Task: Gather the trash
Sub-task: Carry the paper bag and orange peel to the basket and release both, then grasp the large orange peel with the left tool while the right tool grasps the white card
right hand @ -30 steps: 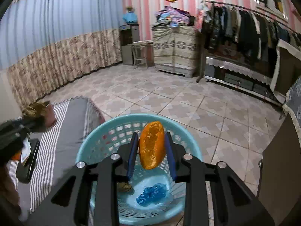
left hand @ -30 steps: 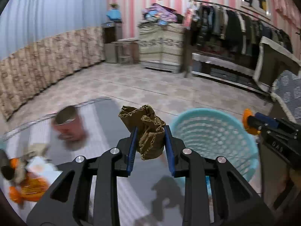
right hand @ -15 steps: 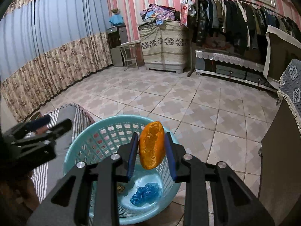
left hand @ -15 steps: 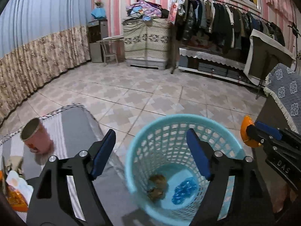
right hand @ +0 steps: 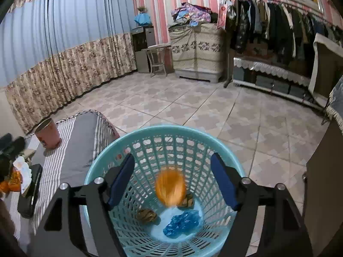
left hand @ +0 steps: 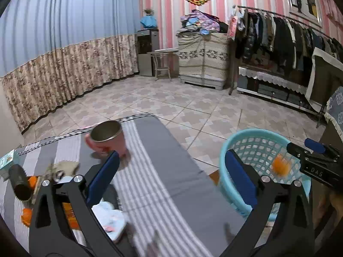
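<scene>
Two hand-held grippers, both empty, one peel mid-fall.

Right hand-held gripper (right hand: 172, 180) has just been opening over the blue basket (right hand: 103, 167); its jaws stand apart and the orange peel (right hand: 170, 187) drops free between them toward the wads on the basket's bottom. Left hand-held gripper (left hand: 171, 177), also just spread wide with nothing between its pads, faces the striped bench (left hand: 150, 160). Remaining scraps near the bench's left edge look light, soft and crushable; pinch each across its bulk.

Left gripper (left hand: 171, 178) angled downward, fingers (left hand: 104, 176) just opened wide, nothing between. Right gripper (right hand: 172, 181) angled downward, fingers (right hand: 224, 184) just opened, gripping nothing.
</scene>
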Available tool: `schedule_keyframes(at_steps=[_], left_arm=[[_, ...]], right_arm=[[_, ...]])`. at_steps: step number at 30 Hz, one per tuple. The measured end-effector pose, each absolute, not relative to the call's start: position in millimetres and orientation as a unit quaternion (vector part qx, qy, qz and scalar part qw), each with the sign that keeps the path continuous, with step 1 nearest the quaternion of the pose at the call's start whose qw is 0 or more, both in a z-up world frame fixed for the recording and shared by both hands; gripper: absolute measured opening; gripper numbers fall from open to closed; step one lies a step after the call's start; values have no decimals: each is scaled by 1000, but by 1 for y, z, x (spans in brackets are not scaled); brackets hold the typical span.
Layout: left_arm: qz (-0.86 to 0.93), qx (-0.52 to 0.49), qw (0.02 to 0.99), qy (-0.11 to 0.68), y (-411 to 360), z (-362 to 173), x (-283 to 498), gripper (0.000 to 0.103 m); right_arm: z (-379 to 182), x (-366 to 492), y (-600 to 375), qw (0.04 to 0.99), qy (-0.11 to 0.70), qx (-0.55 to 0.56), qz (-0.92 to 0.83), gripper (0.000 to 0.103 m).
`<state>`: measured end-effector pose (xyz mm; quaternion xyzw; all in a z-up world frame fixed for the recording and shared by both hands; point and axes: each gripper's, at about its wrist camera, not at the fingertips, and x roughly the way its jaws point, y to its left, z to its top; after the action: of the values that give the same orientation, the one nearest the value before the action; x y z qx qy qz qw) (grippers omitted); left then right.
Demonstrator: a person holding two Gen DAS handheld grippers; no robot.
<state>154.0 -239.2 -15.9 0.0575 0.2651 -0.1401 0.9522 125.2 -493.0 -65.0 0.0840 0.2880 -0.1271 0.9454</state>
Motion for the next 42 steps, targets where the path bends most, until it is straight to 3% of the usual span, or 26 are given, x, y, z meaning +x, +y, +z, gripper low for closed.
schedule_keyframes(at_steps=[3,9,23,30,32,36,37,40,42], left_arm=[[-123,55,957,256,-218,-10,149,96],[-80,51,960,263,-157,-14,137,98],[36,21,946,322,4,-62,118,98],[43,1,929,368,47,-84,134,97],[29,2,924,382,50,-90,142,93],[3,-6,912,411,52,-103,156,73],[-3,-10,908,419,52,-107,158,62],[-23,-25,904,426,55,-110,158,42],[-18,-17,909,417,53,-107,155,40]], right_arm=[[-62,121,-484,948,280,68,-136,83],[-55,116,-456,953,274,29,-126,89],[-56,99,-345,959,278,-28,-34,90],[-64,104,-306,952,301,-49,-8,90],[-64,106,-304,952,303,-43,-7,90],[-66,114,-294,949,314,-29,0,90],[-67,116,-292,948,317,-31,1,90],[-70,120,-282,945,327,-30,7,89],[-71,127,-274,942,333,-24,14,89]])
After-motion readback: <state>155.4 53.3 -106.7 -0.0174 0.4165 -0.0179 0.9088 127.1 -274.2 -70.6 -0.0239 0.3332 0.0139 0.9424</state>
